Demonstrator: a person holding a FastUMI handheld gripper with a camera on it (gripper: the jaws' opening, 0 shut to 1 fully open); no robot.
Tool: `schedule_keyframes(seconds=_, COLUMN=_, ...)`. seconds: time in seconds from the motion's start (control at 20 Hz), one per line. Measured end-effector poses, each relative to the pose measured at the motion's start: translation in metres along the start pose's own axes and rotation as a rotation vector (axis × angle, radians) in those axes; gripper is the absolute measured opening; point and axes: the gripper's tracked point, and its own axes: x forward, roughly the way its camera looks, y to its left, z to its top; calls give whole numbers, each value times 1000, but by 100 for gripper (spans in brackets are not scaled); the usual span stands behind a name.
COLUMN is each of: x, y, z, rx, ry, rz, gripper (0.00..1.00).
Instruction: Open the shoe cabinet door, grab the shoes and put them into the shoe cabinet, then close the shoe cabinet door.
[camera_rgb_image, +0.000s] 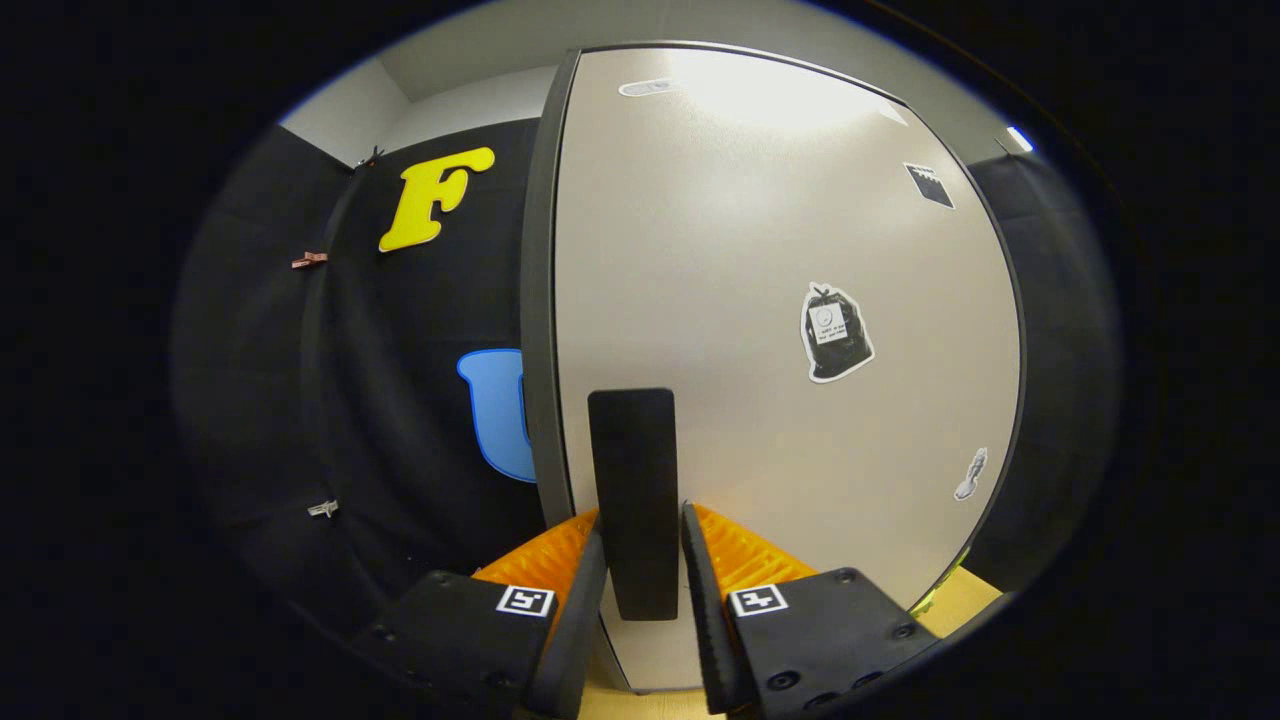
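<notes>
The gripper (645, 560) is narrowed on the handle (632, 500), a finger pressing each side, the handle's long axis upright at the door's (760, 300) left edge, so the door lies straight ahead and to the right.

The cabinet door (760, 270) is a pale beige-grey with a dark grey edge, and its handle (632, 500) is a plain matte black bar that stands between the two fingers of the gripper (644, 540), both pressing on it. On the door there is a black and white sticker (836, 333), a small black one (929, 185) higher up and a small grey one (970, 474) lower down. The floor (965, 590) beside the door is light tan.
</notes>
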Motion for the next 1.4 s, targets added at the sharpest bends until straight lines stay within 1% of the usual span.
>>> schedule_keyframes(seconds=0.05, x=-11, y=0, z=9, rx=-13, ry=-37, rz=-3, gripper=43)
schedule_keyframes(seconds=0.1, x=-8, y=-3, z=7, rx=-28, ry=-33, rz=-20, gripper=38)
schedule_keyframes(seconds=0.15, x=-7, y=-2, z=8, rx=-30, ry=-43, rz=-34, gripper=34)
schedule_keyframes(seconds=0.2, x=-8, y=-2, z=8, rx=-25, ry=-37, rz=-34, gripper=31)
schedule_keyframes(seconds=0.25, x=-9, y=-2, z=7, rx=-16, ry=-32, rz=-23, gripper=25)
schedule_keyframes(seconds=0.35, x=-15, y=-2, z=8, rx=2, ry=-25, rz=-6, gripper=25)
schedule_keyframes(seconds=0.5, x=-32, y=-3, z=8, rx=-7, ry=-29, rz=5, gripper=25)
schedule_keyframes(seconds=0.7, x=-67, y=-11, z=7, rx=-3, ry=-22, rz=43, gripper=25)
schedule_keyframes(seconds=0.95, x=-118, y=-32, z=10, rx=11, ry=-13, rz=94, gripper=25)
schedule_keyframes(seconds=1.2, x=-150, y=-49, z=11, rx=18, ry=-7, rz=130, gripper=25)
schedule_keyframes(seconds=1.3, x=-163, y=-57, z=10, rx=32, ry=-7, rz=154, gripper=18)
schedule_keyframes(seconds=1.4, x=-172, y=-64, z=9, rx=19, ry=1, rz=159, gripper=18)
